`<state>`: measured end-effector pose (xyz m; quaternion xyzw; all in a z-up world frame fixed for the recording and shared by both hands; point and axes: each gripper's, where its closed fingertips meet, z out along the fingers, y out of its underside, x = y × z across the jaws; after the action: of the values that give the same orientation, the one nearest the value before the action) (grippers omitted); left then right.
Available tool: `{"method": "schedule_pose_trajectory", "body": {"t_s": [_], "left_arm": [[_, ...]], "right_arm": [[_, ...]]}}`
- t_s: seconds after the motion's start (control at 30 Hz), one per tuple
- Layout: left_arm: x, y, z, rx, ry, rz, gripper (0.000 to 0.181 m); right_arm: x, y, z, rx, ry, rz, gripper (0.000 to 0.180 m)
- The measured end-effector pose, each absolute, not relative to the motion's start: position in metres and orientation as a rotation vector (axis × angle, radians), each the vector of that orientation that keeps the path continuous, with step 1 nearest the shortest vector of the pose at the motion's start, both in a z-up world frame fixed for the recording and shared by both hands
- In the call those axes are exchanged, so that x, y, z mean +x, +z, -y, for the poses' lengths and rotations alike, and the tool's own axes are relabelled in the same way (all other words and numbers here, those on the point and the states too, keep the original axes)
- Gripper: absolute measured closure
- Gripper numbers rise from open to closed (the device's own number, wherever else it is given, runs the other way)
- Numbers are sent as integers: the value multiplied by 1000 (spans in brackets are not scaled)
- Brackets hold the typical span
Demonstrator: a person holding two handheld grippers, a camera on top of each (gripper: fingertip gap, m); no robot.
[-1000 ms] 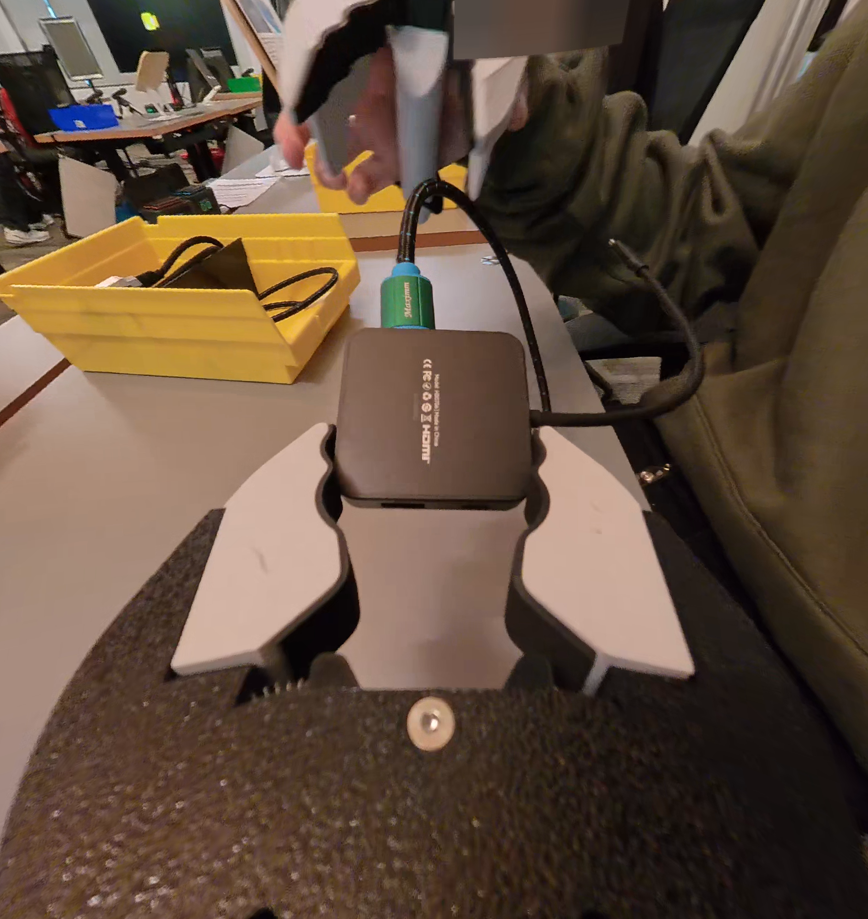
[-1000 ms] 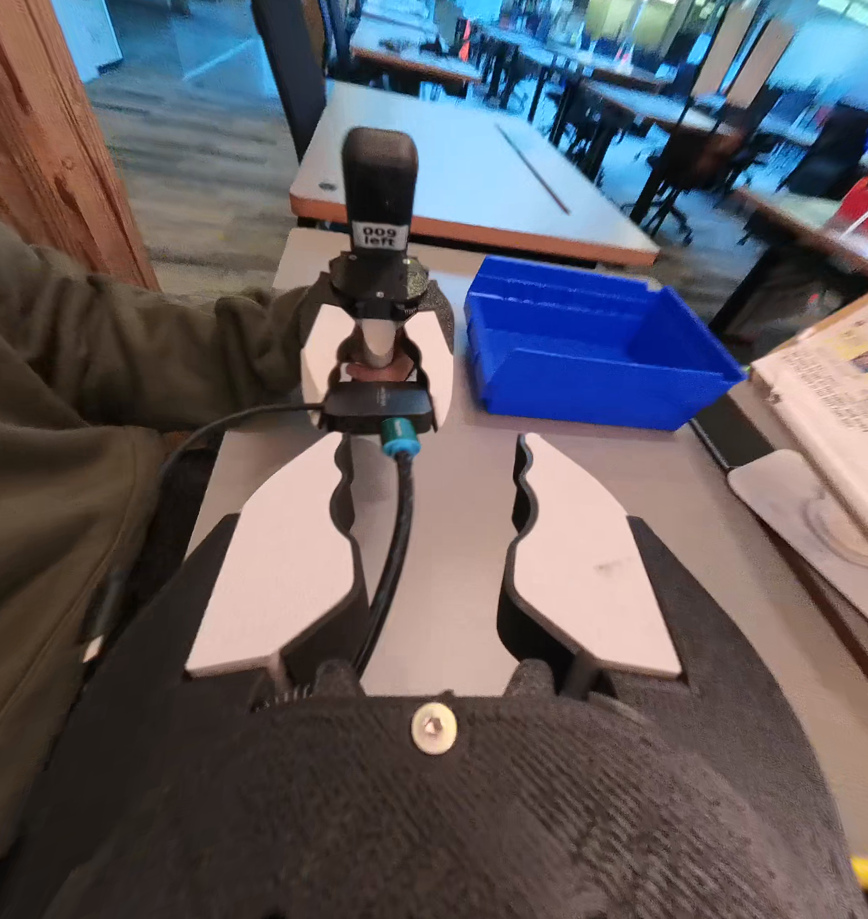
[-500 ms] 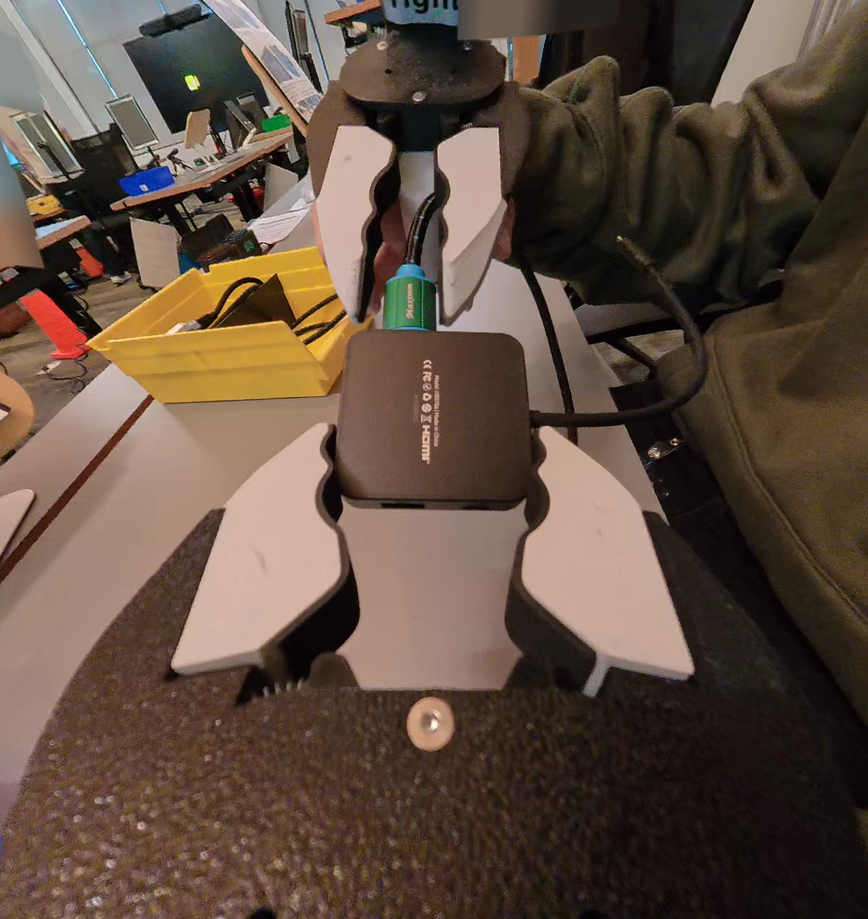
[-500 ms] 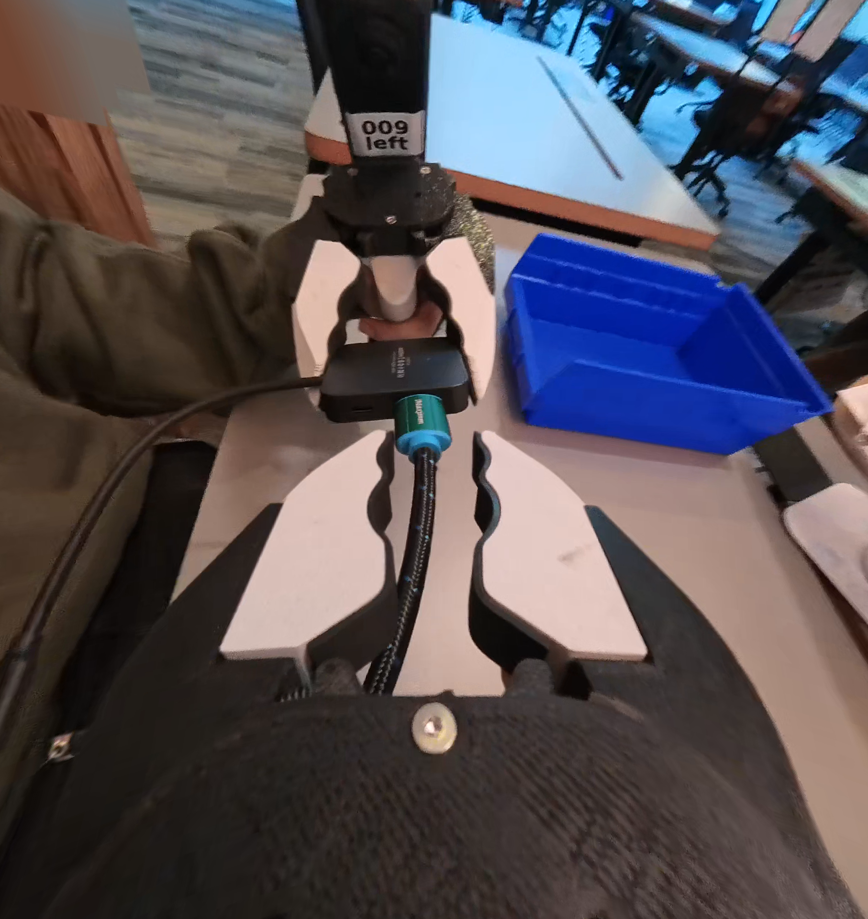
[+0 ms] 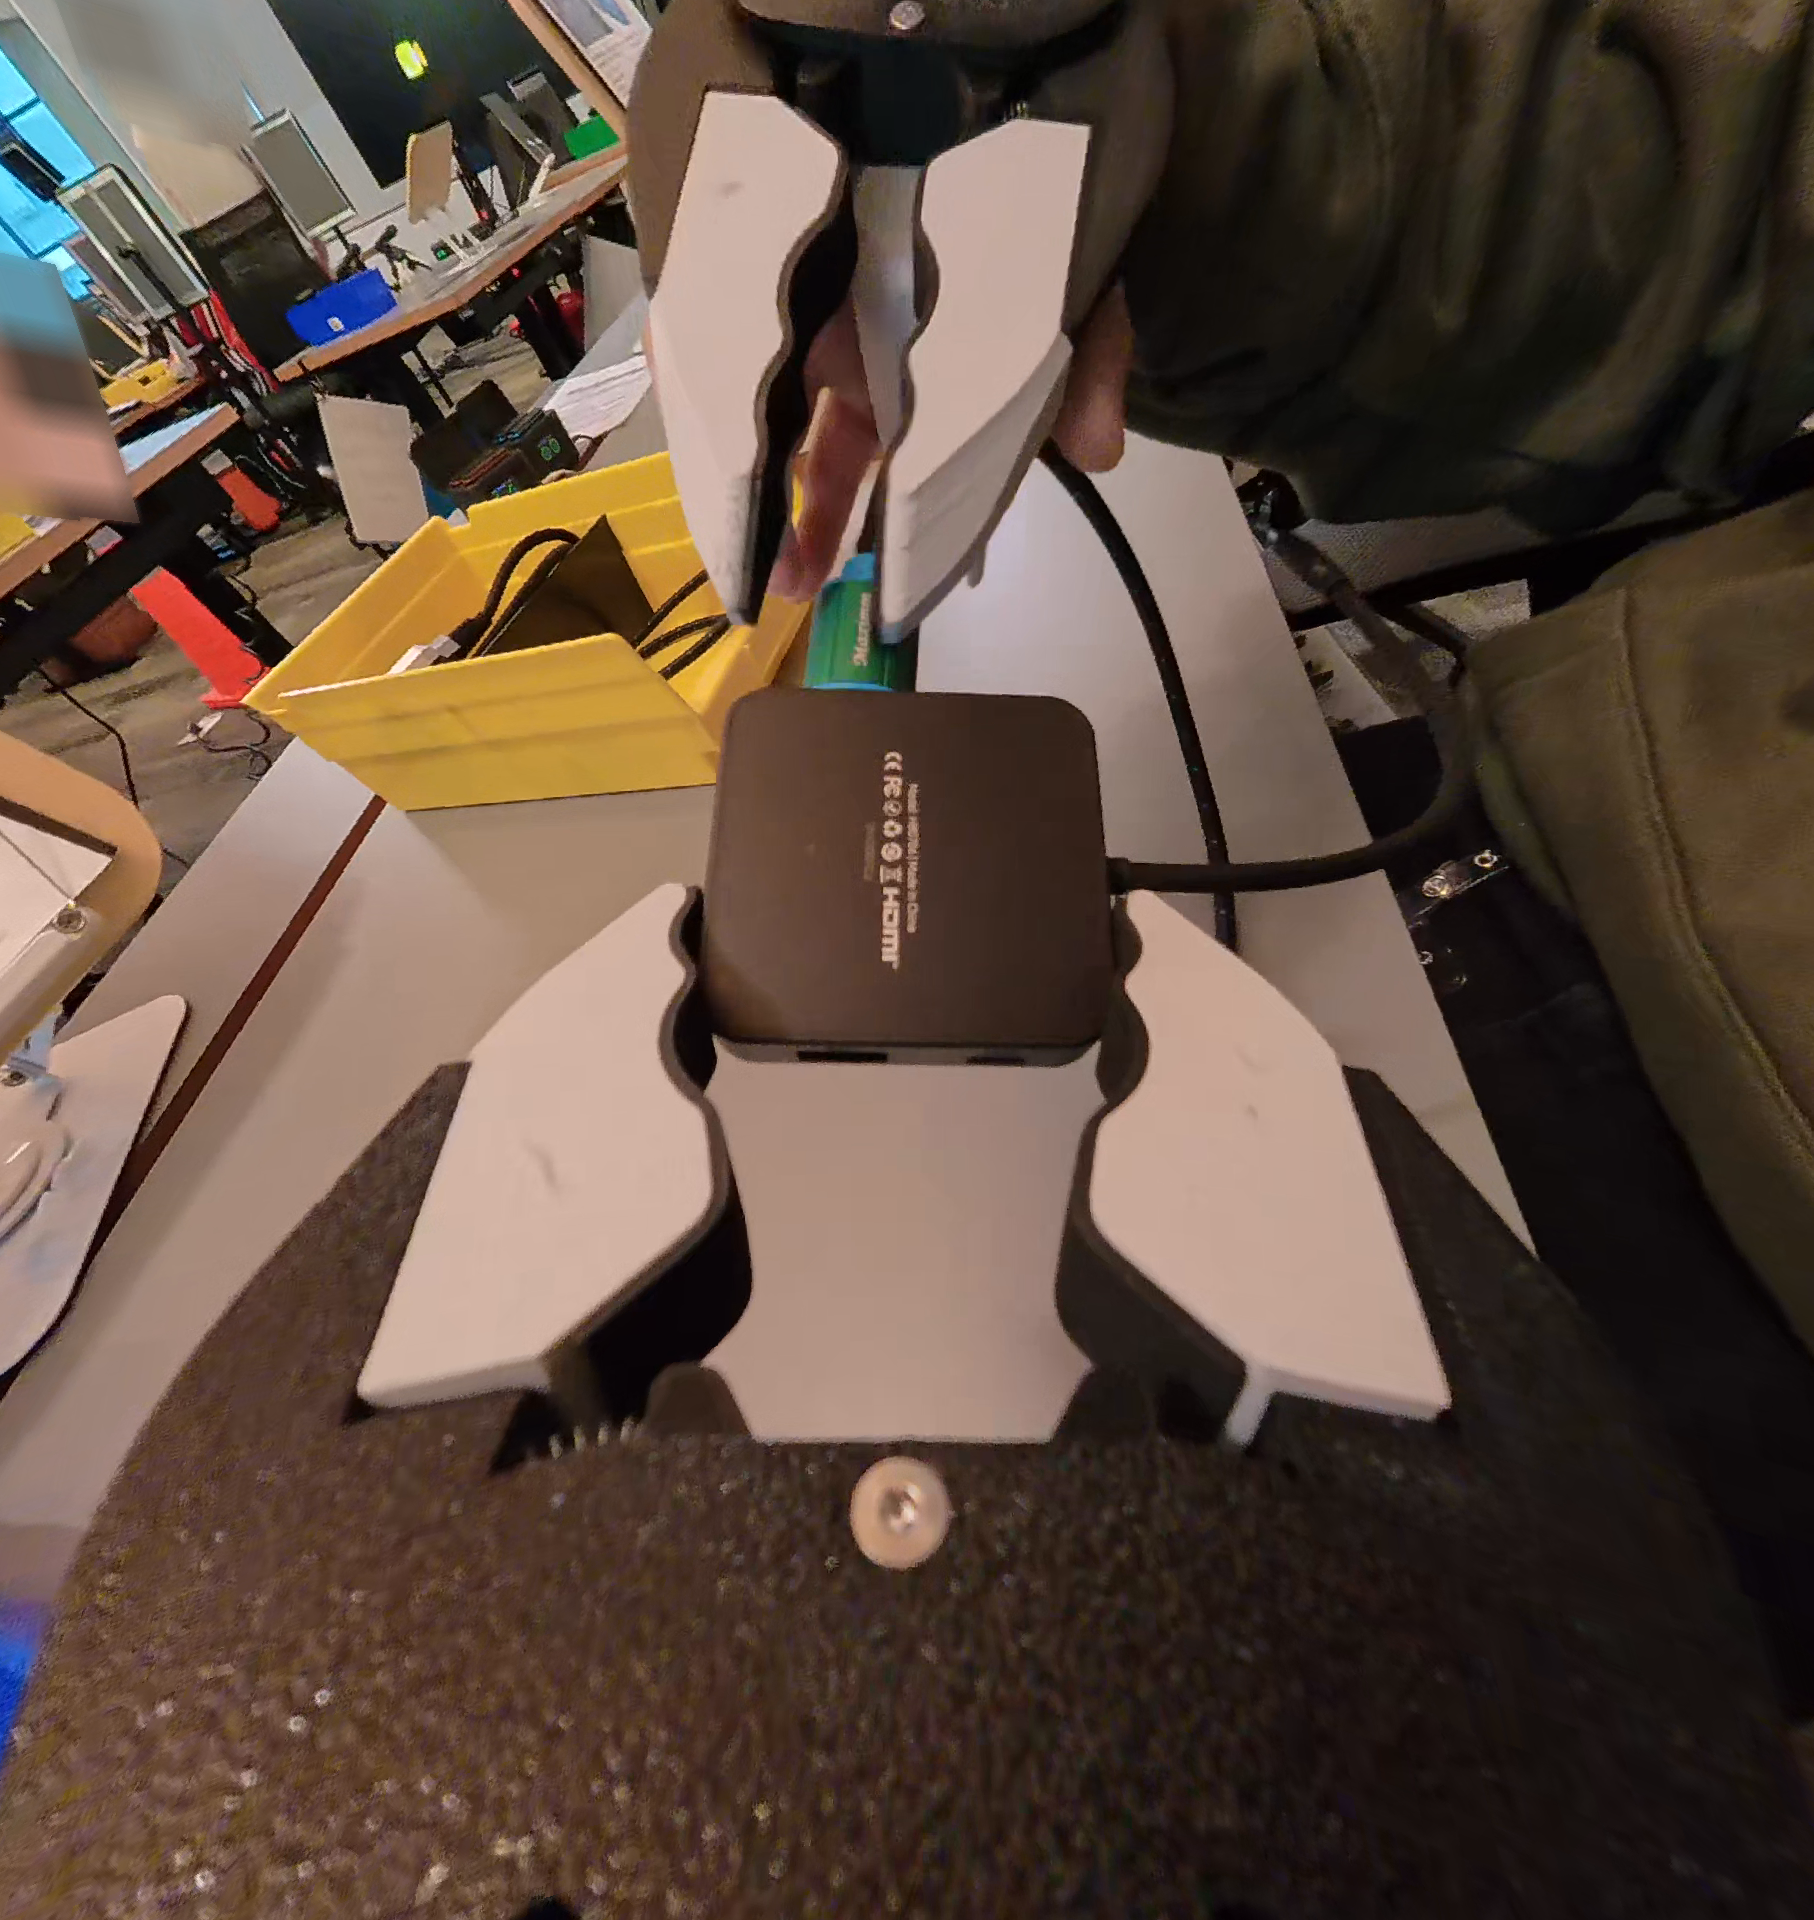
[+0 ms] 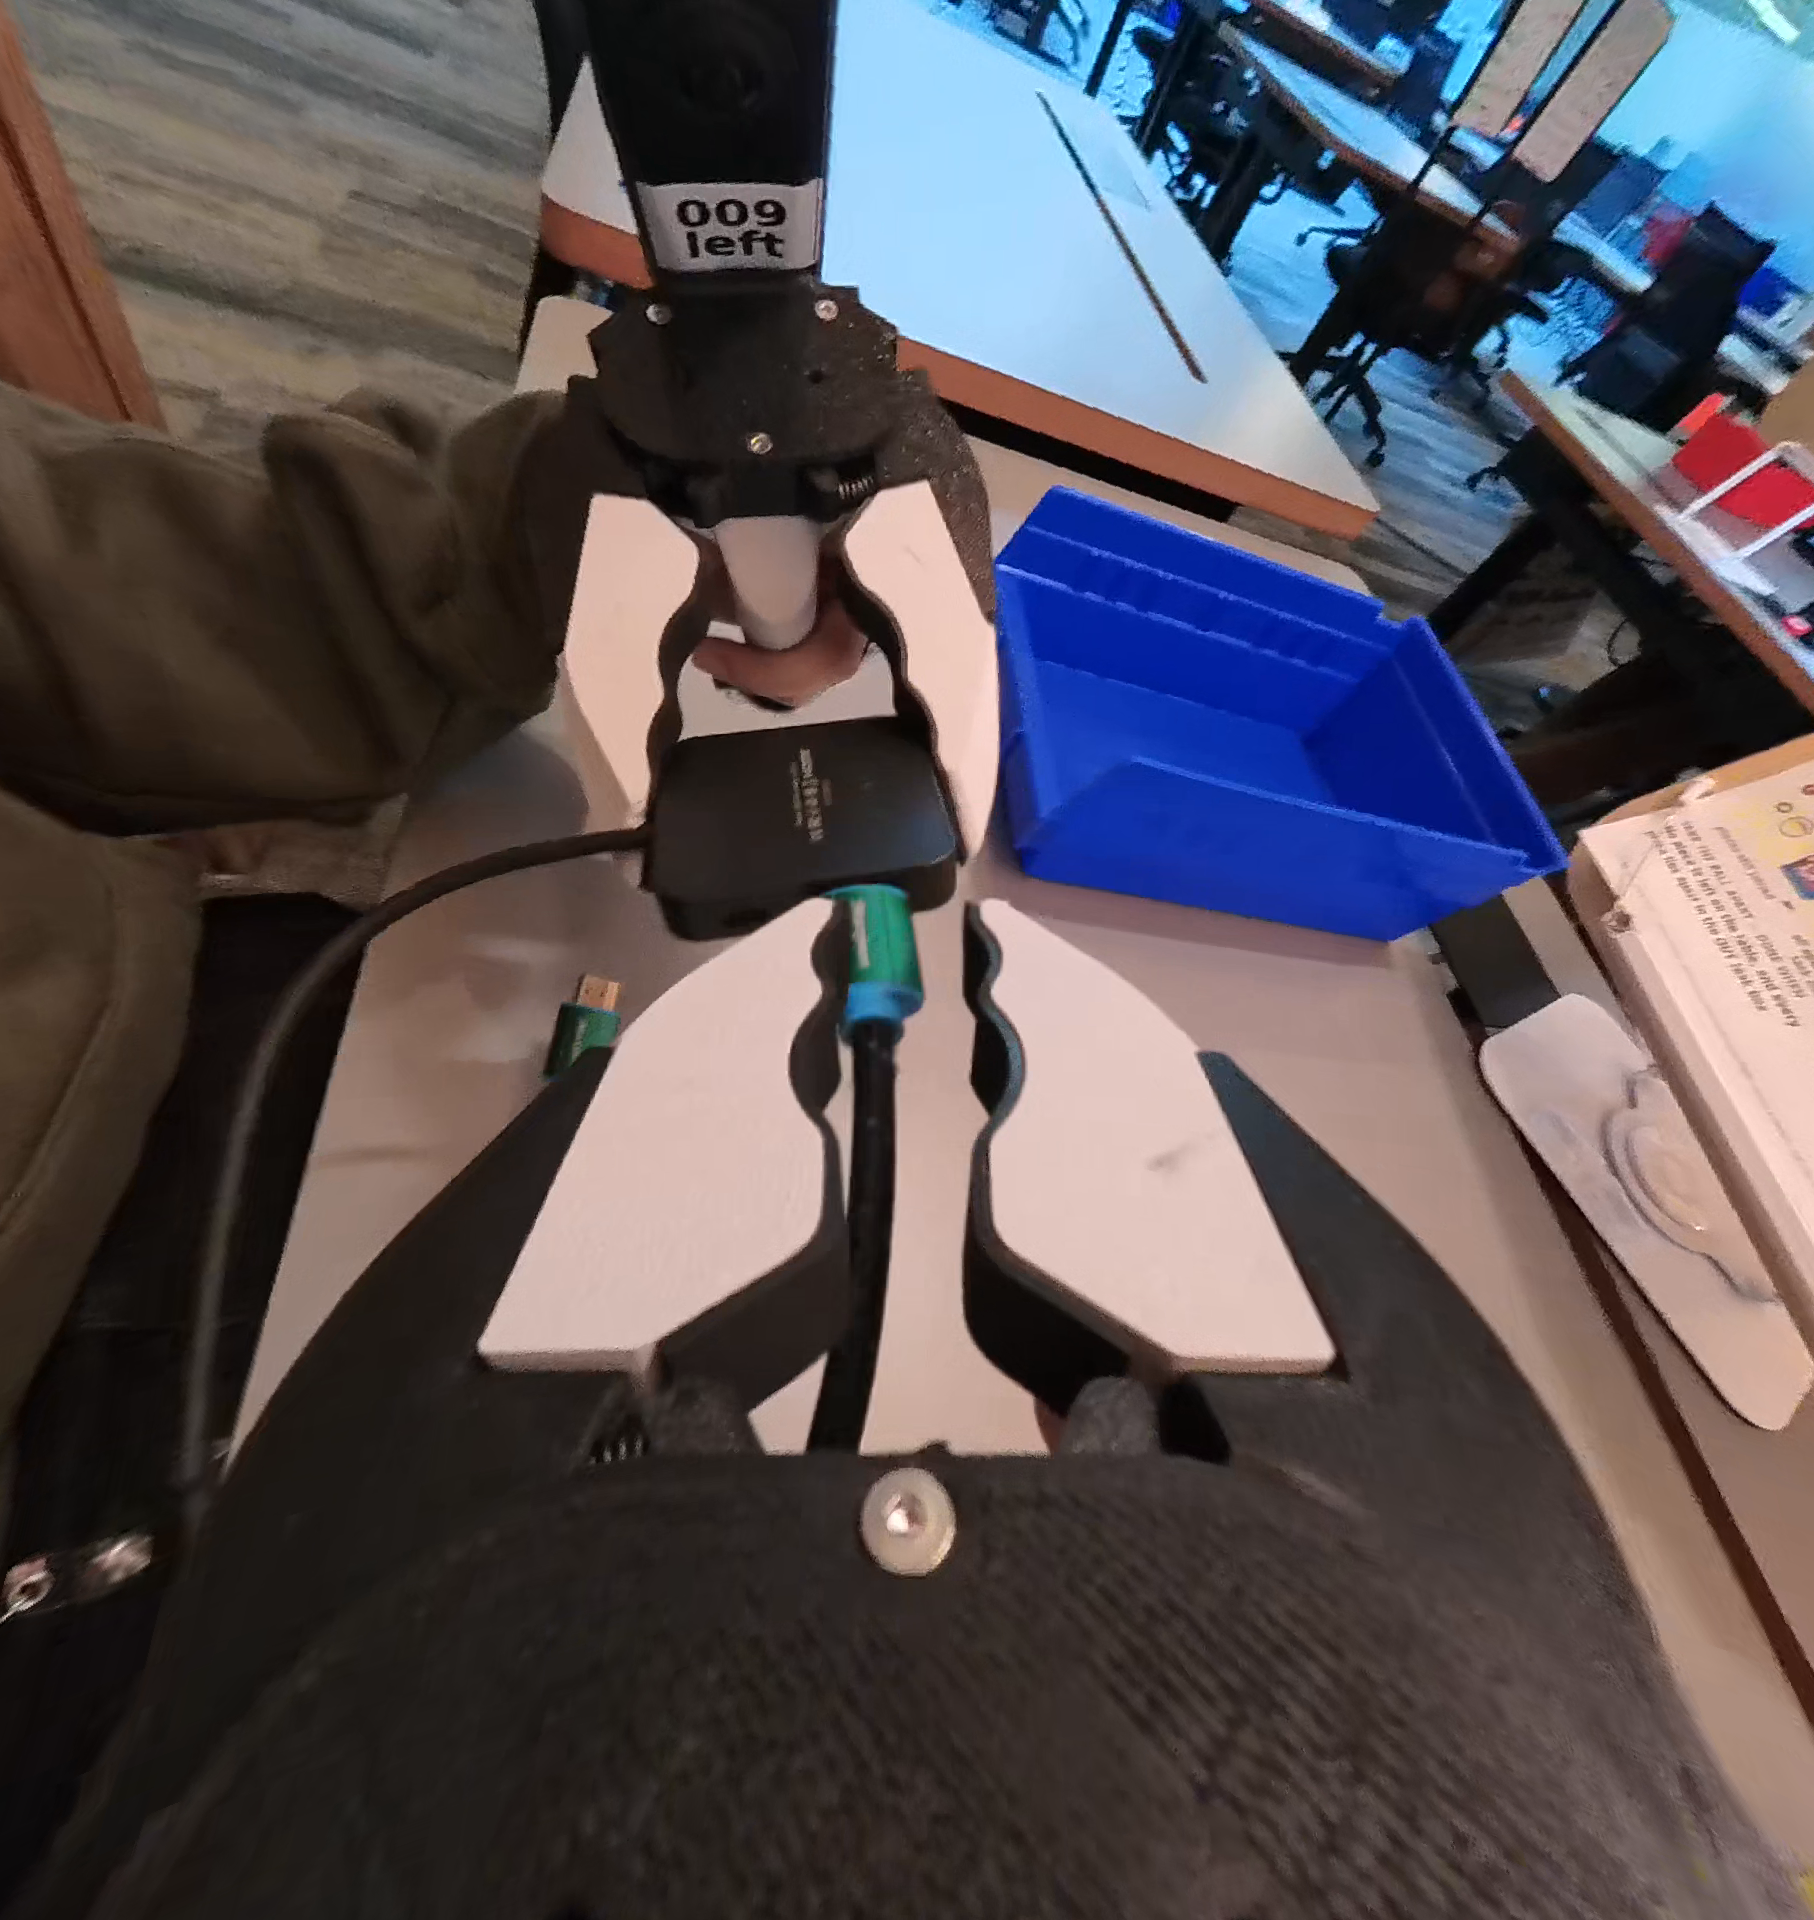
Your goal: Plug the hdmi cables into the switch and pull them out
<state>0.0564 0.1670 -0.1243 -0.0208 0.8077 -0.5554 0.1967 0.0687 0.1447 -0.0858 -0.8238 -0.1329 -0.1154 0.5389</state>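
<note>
1. Over the last second the right gripper (image 6: 898,997) had closed in around the green plug (image 6: 875,961), its jaws narrowed but not yet touching it.
2. The left gripper (image 5: 898,977) stayed clamped on the switch (image 5: 903,868) above the bench (image 5: 529,883), plug seated; extraction looked next.
3. A second plug (image 6: 583,1023) lay loose nearby.

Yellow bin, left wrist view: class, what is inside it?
The yellow bin holds coiled black cables and a dark flat piece. Its floor and right end cannot be seen: the front wall and the right claw cover them.
</note>
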Motion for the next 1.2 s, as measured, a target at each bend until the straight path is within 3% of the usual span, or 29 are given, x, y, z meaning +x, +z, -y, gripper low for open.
{"method": "schedule_pose_trajectory", "body": {"t_s": [0.07,0.17,0.37,1.2], "left_arm": [[56,-122,-169,-60,-1584,-2249,109],[56,-122,-170,-61,-1604,-2243,109],[56,-126,-166,-48,-1609,-2259,109],[51,-124,-158,14,-1601,-2263,109]], "right_arm": [[70,-90,-141,-1986,-244,311,145],[65,-98,-140,-2014,-210,350,140],[64,-102,-146,-1985,-231,385,158],[59,-106,-132,-2066,-174,495,158]]}}
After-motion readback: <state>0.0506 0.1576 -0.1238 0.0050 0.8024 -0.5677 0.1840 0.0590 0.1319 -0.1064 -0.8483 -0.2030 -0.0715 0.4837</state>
